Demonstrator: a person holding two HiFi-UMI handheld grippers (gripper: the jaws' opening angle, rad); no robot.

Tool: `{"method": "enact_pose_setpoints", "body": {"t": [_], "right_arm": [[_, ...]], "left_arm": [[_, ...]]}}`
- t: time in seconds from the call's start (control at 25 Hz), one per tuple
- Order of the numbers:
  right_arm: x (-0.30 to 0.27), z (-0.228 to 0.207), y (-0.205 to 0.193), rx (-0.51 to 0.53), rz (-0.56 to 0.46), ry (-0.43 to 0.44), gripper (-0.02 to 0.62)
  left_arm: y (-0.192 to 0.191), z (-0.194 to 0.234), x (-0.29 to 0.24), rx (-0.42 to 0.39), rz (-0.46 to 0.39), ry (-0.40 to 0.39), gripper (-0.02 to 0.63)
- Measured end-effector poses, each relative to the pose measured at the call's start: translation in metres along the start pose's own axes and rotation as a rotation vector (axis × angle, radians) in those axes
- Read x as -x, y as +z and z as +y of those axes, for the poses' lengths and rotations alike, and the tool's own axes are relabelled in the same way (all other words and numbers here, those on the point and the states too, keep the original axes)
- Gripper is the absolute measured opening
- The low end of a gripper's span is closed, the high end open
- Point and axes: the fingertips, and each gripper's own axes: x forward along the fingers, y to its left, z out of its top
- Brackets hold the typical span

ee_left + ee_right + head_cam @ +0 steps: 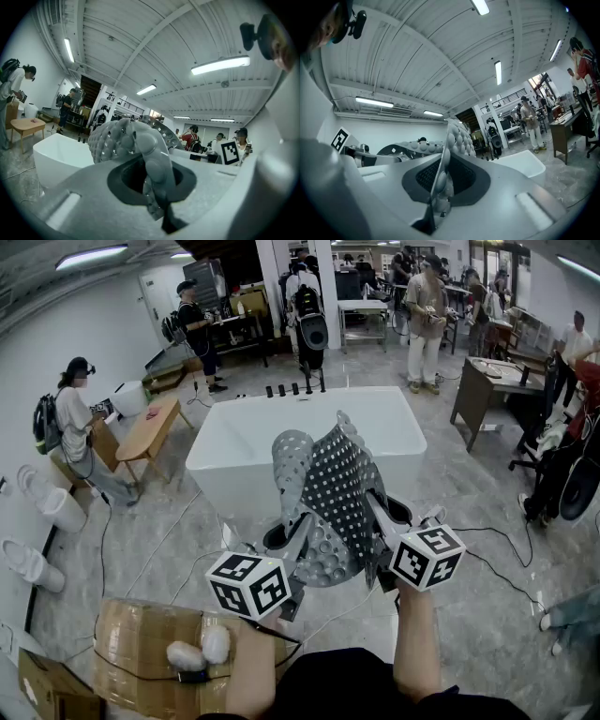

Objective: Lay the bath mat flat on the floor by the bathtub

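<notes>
Pinched shut on the near edge of the bath mat (337, 493), my left gripper (298, 532) and right gripper (377, 514) sat side by side, the crumpled mat apparently rearing forward toward the bathtub (244, 451), off the floor (469, 512).

Grey marbled tile floor (487, 606). White bathtub (234, 460) standing on it, centre. Cardboard box (131, 638) at near left. Thin cables (165, 540) trailing across tiles on both sides of bathtub. Low wooden table (148, 429) at far left; white containers (64, 510) lined along left edge. Darker table (489, 381) at far right.
</notes>
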Motion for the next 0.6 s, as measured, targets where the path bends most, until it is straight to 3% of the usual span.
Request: {"method": "enact_pose_setpoints", "body": {"t": [0.28, 0.6], "right_arm": [[0.015, -0.002, 0.003, 0.047, 0.004, -0.023, 0.025], [0.023, -0.015, 0.012, 0.033, -0.003, -0.024, 0.028]], "left_arm": [[-0.004, -0.011, 0.000, 0.001, -0.018, 0.002, 0.026], [-0.001, -0.018, -0.011, -0.008, -0.012, 0.014, 0.026]]}}
